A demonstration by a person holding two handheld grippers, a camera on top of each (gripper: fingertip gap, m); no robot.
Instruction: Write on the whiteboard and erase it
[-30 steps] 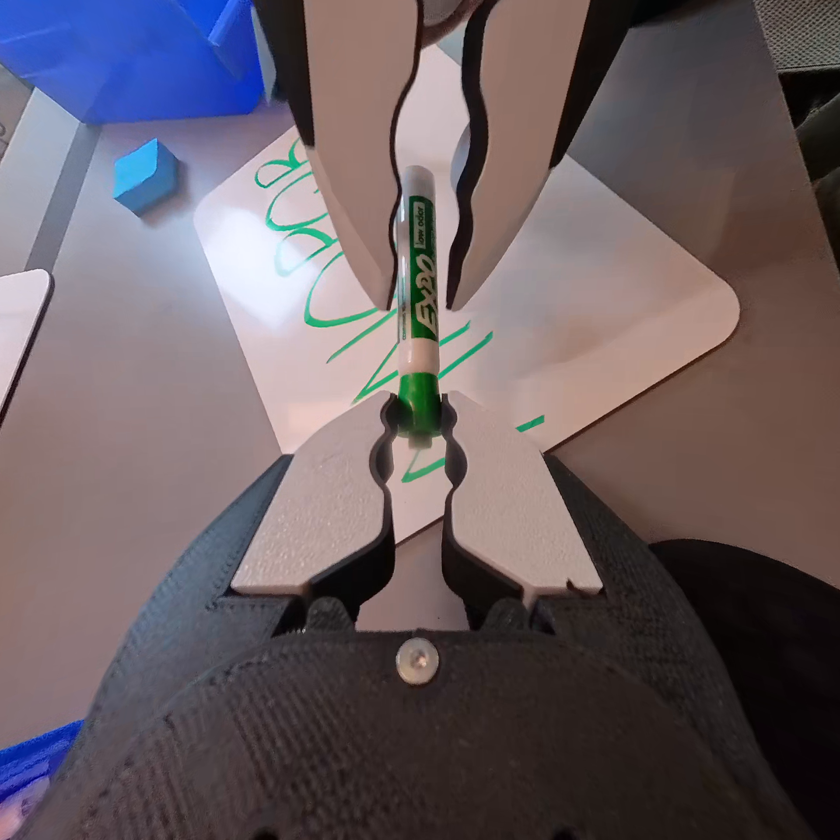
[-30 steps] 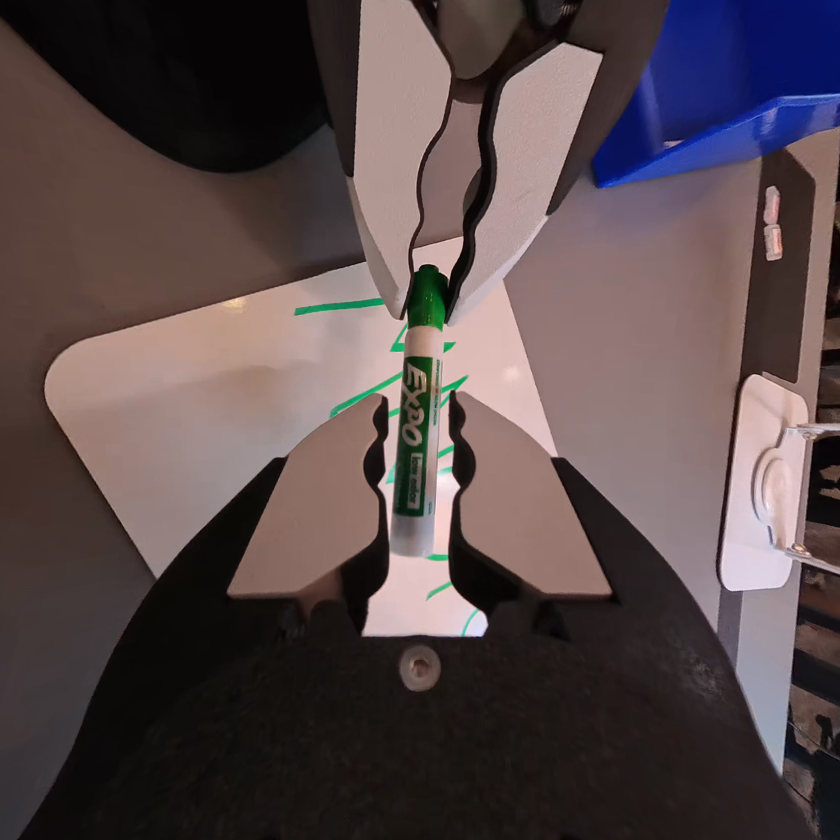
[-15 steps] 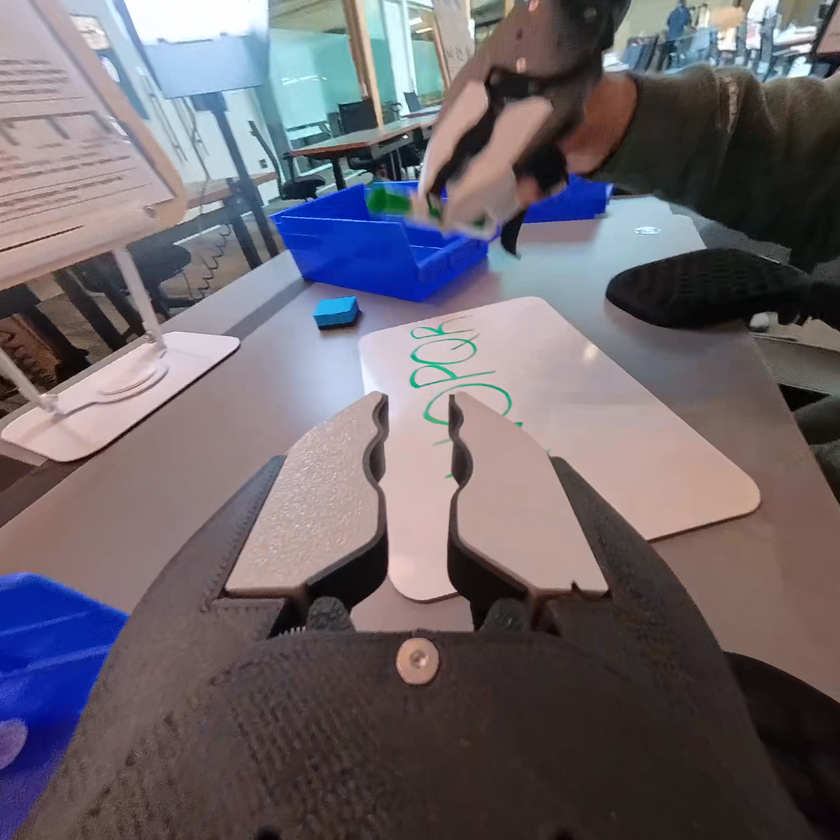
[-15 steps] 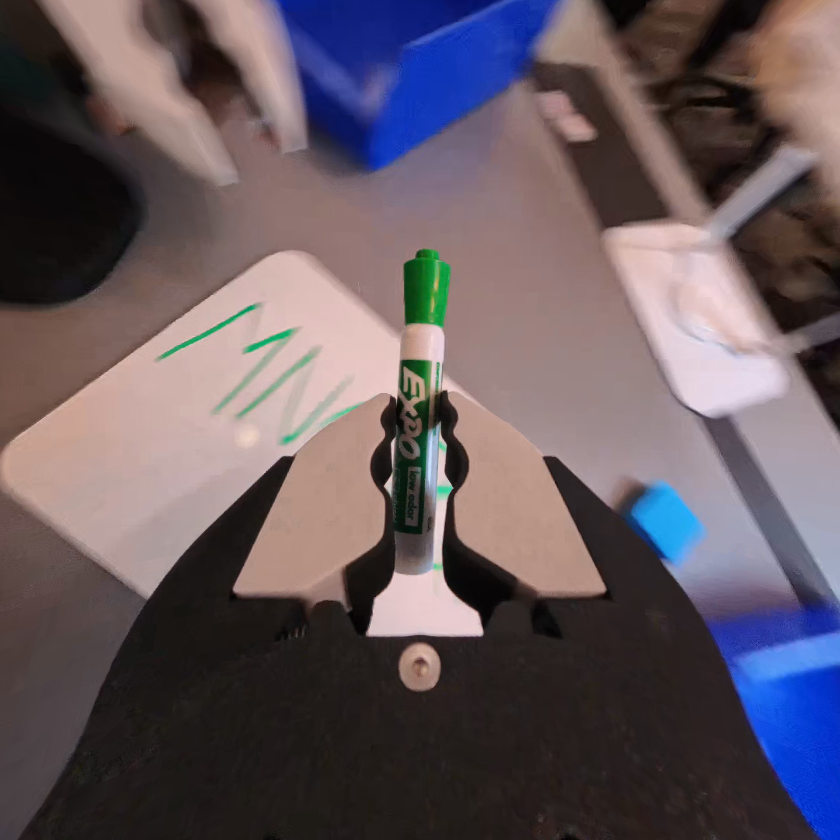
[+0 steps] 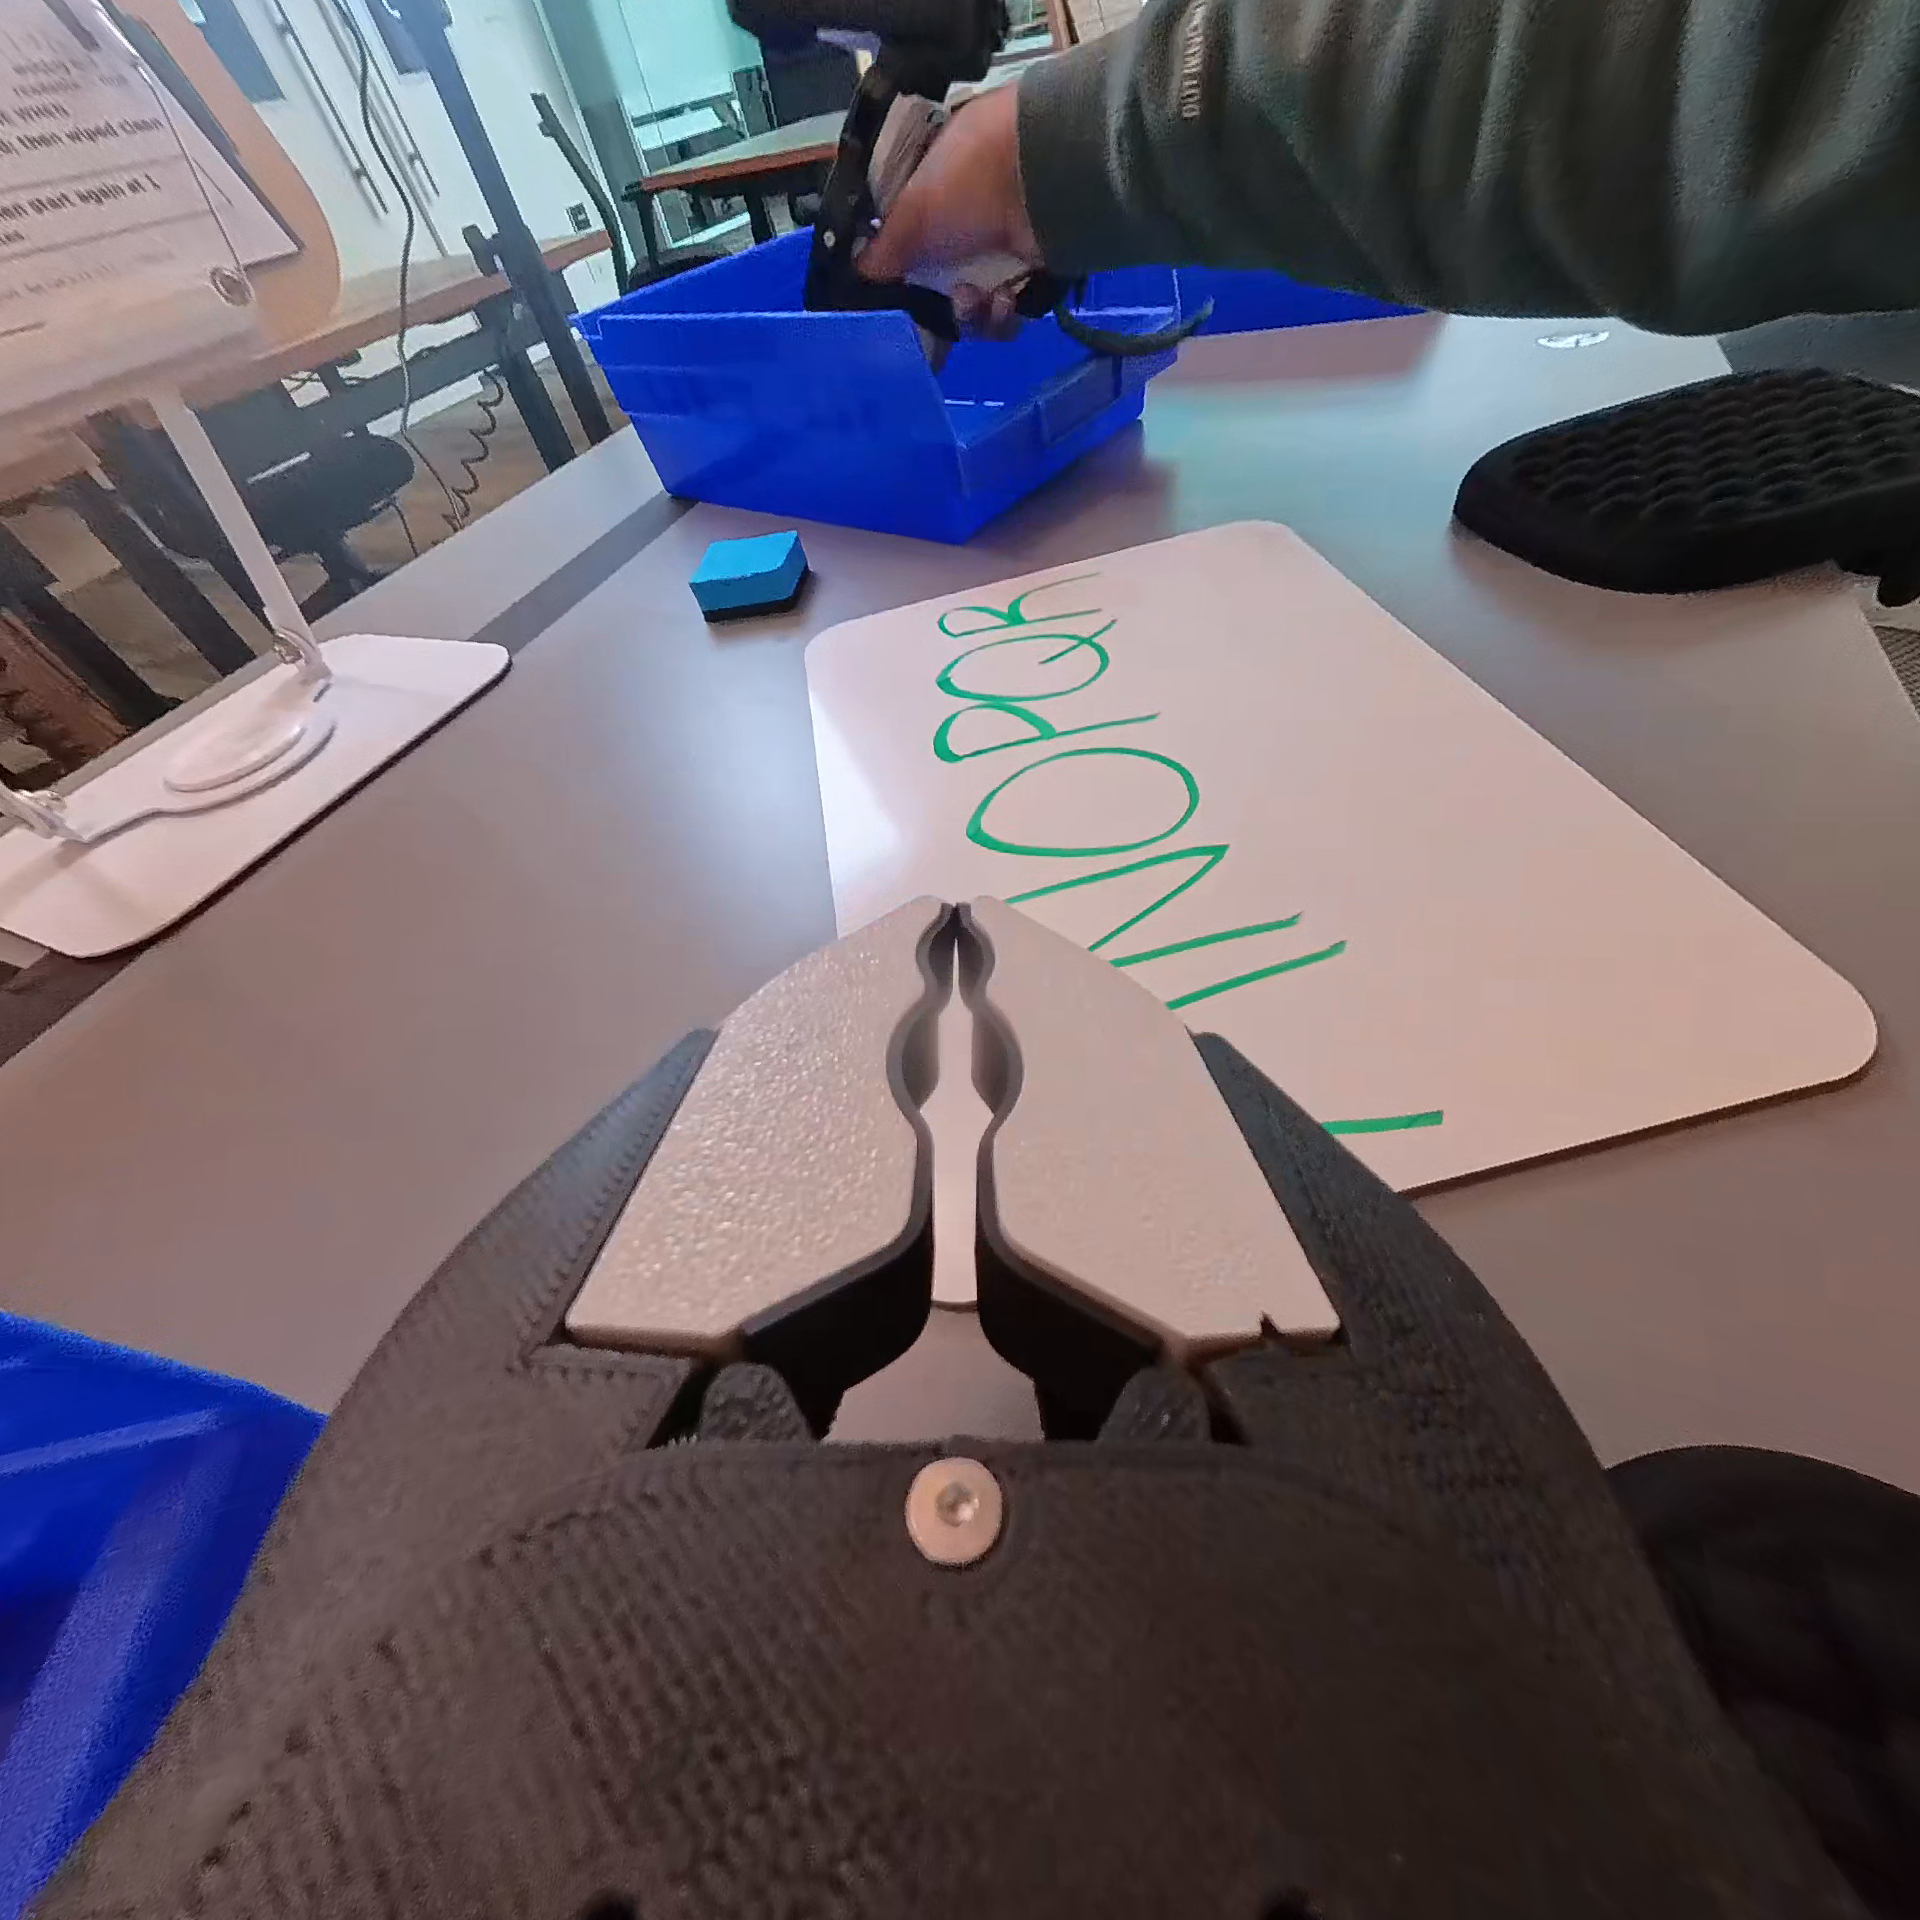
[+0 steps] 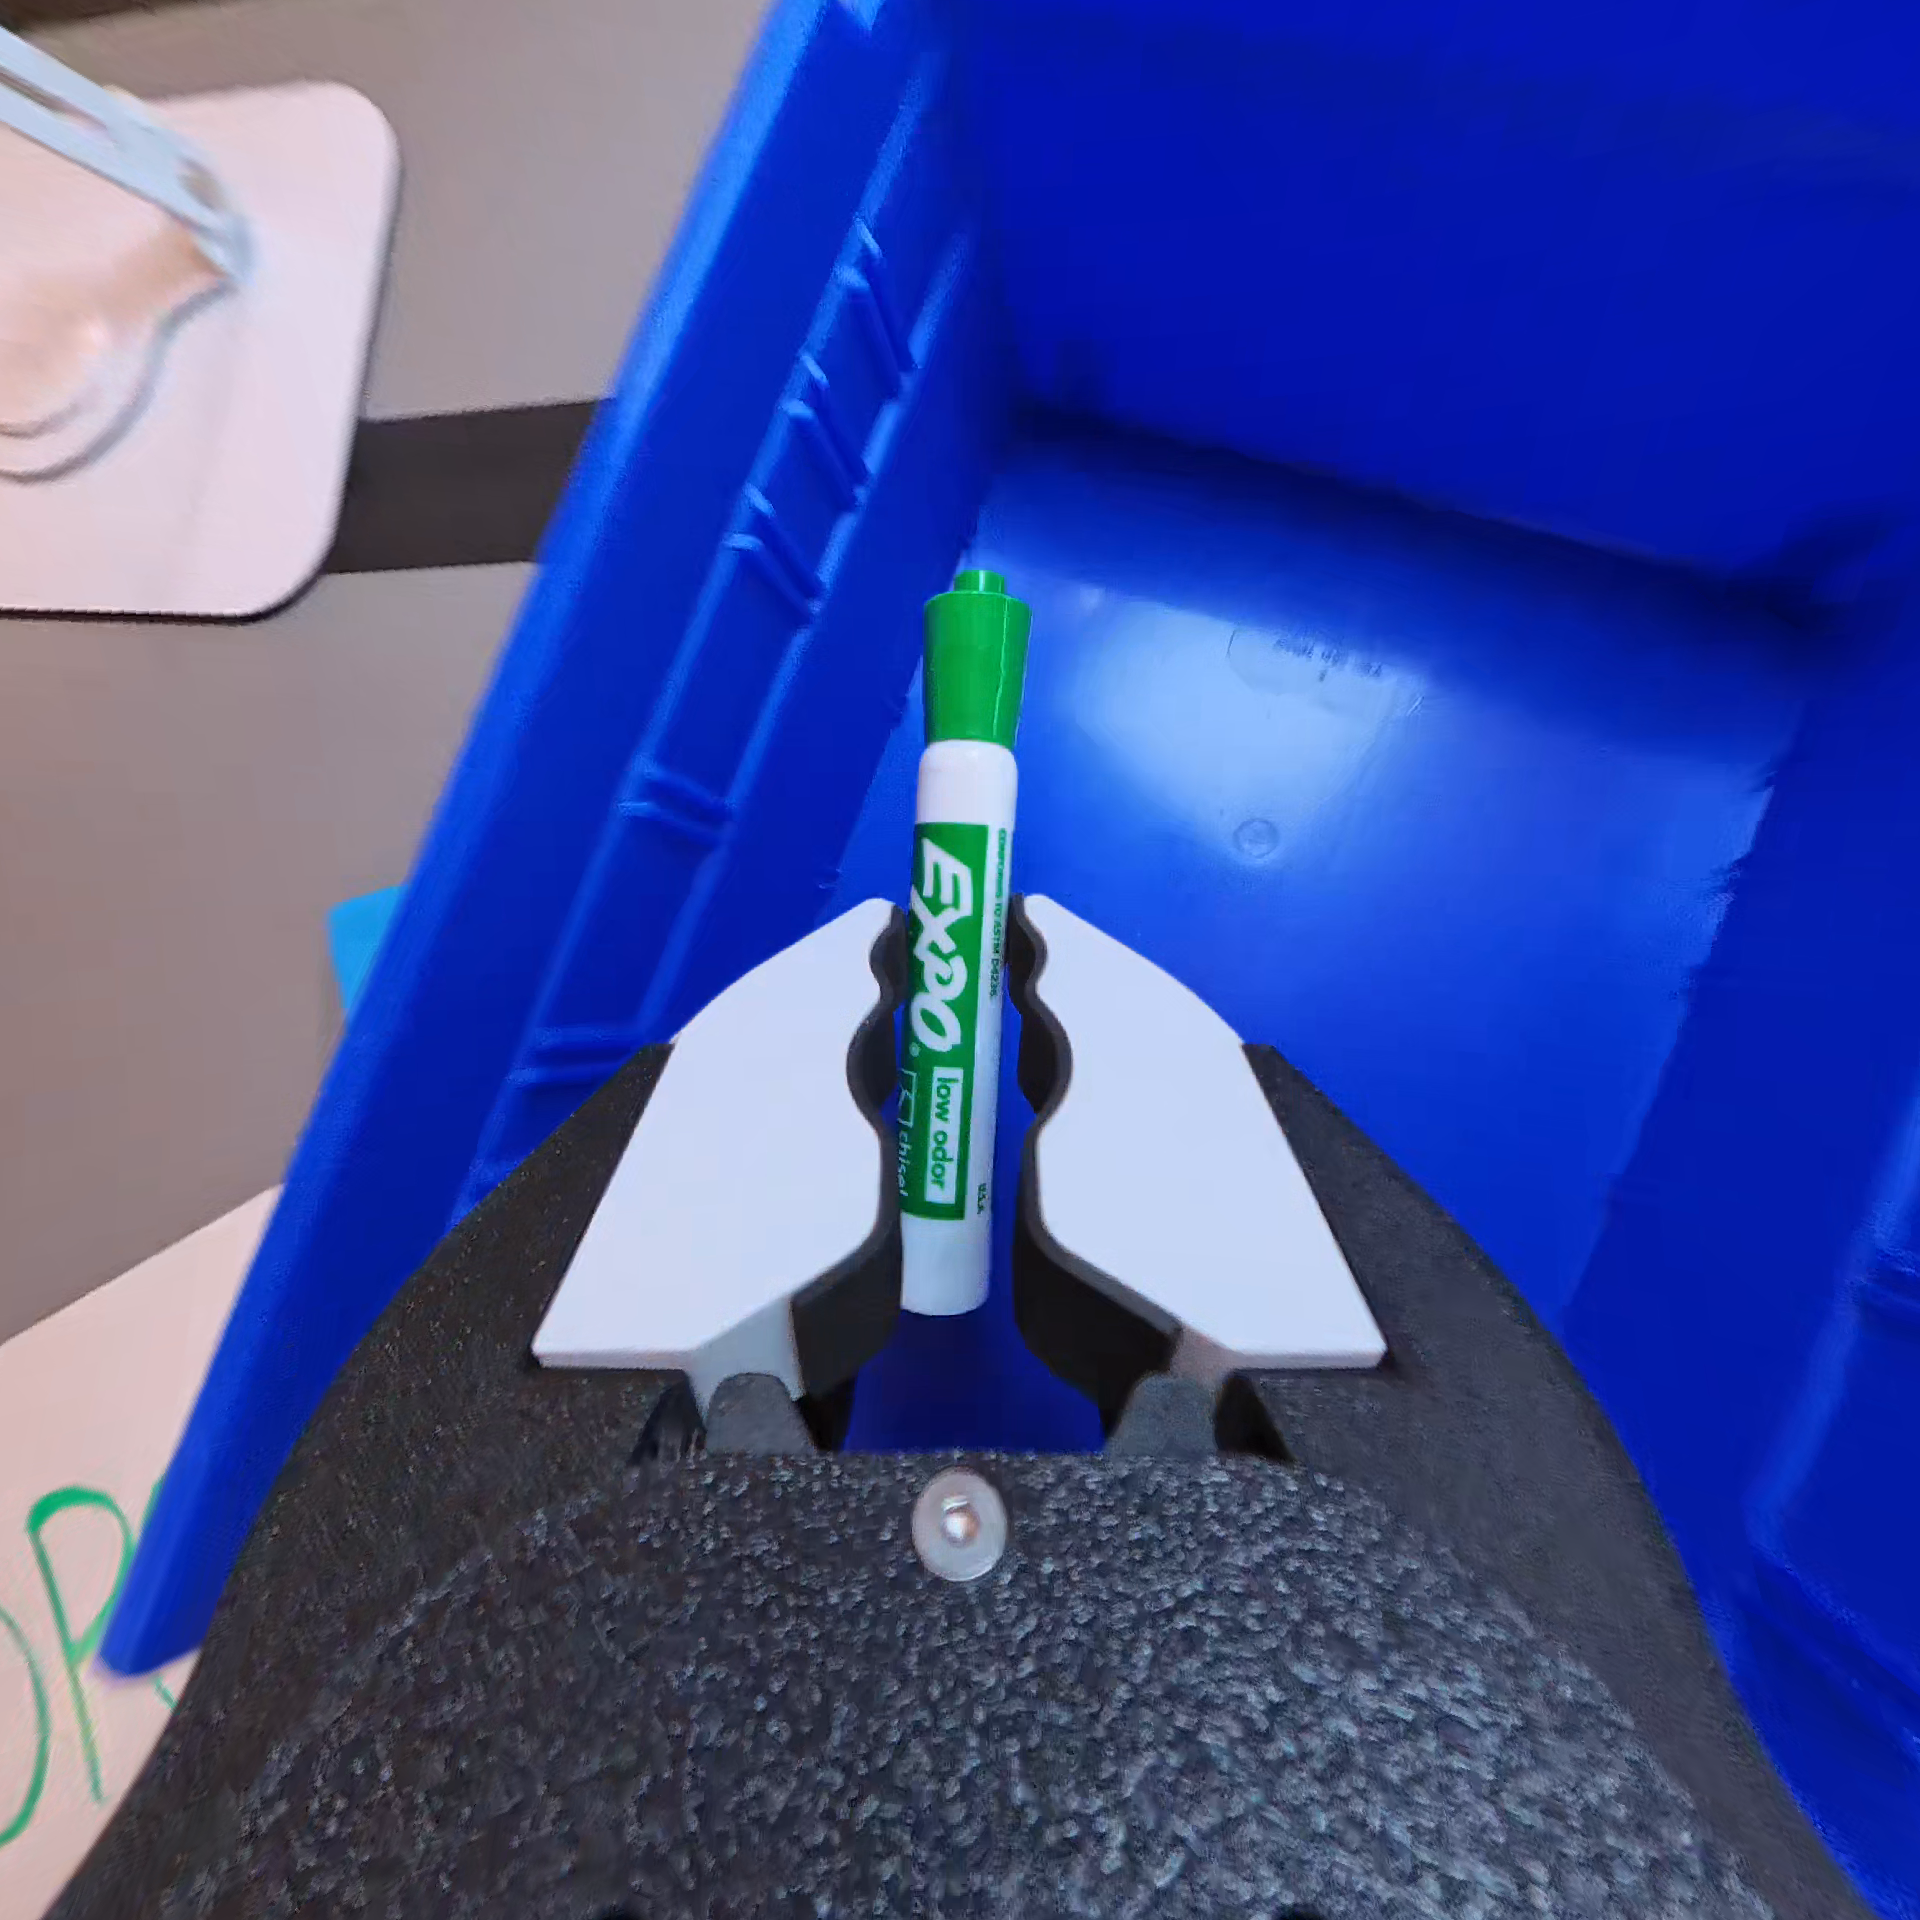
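Note:
The whiteboard point(image 5: 1455, 831) lies flat on the grey table with green letters written along it; one corner shows in the right wrist view point(image 6: 73, 1558). My left gripper point(image 5: 954, 912) is shut and empty, low over the board's near left corner. My right gripper point(image 6: 958, 914) is shut on the capped green marker point(image 6: 961, 831), cap pointing forward, down inside the blue bin point(image 6: 1351, 831). In the left wrist view a person's hand point(image 5: 956, 218) holds that gripper in the bin point(image 5: 831, 416); its fingers are hidden by the bin wall. A blue eraser point(image 5: 750, 574) lies between bin and board.
A sign stand with a white base point(image 5: 260, 748) stands at the left. A black mesh pad point(image 5: 1704, 478) lies at the far right. Another blue bin point(image 5: 104, 1558) is at the near left edge. A sleeve point(image 5: 1455, 135) reaches across the top. The tips of one gripper are about 45 cm away from the tips of the other. The blue eraser point(image 5: 750, 574) is about 15 cm from my right fingertips and 35 cm from my left.
My right gripper closed on the marker and carried it from over the board into the blue bin. My left gripper let go of the cap end, drew back and shut.

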